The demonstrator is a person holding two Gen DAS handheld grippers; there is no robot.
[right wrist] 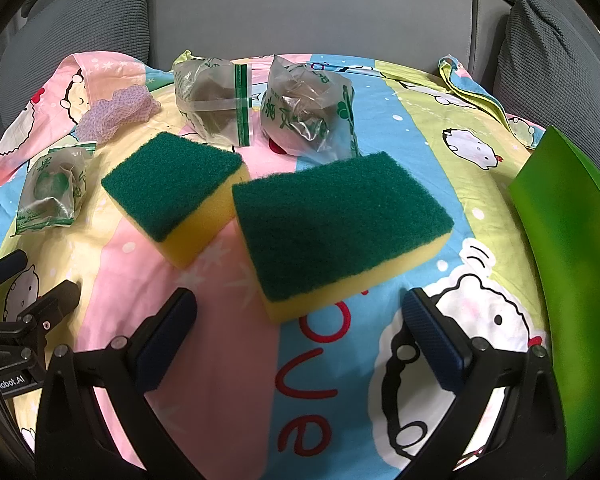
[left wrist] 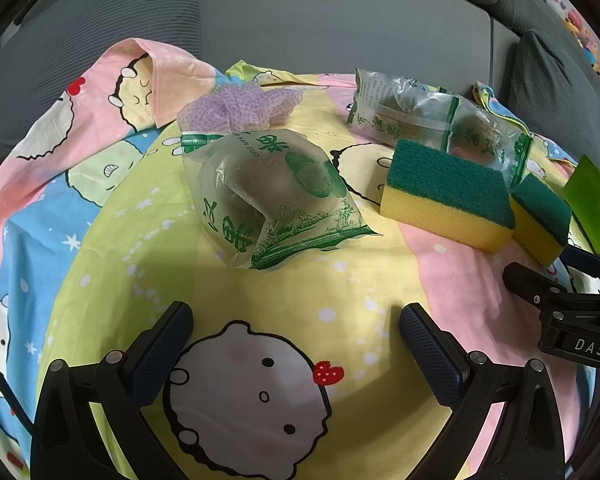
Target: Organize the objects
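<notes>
- The right gripper (right wrist: 298, 320) fills the bottom of its view, fingers spread wide and holding nothing; the near sponge (right wrist: 340, 228) lies at frame centre, just ahead of the gap.
- The left gripper (left wrist: 296, 332) is likewise spread and empty at the bottom of its frame, with a bag (left wrist: 268, 196) ahead at centre.
- Judged step: the approach before a first pick; nothing looks sorted yet.
- The next move likely calls for the right gripper to advance and straddle the near sponge across its narrow side.
- Only the right view shows the green bin (right wrist: 568, 240) broadly, at right edge, a likely destination.
- It also separates two far bags (right wrist: 216, 100) at the top.
- The left view shows the puff (left wrist: 240, 104), upper centre, more clearly.
- The second sponge (right wrist: 172, 196) lies left of centre, just beside the near one.
</notes>
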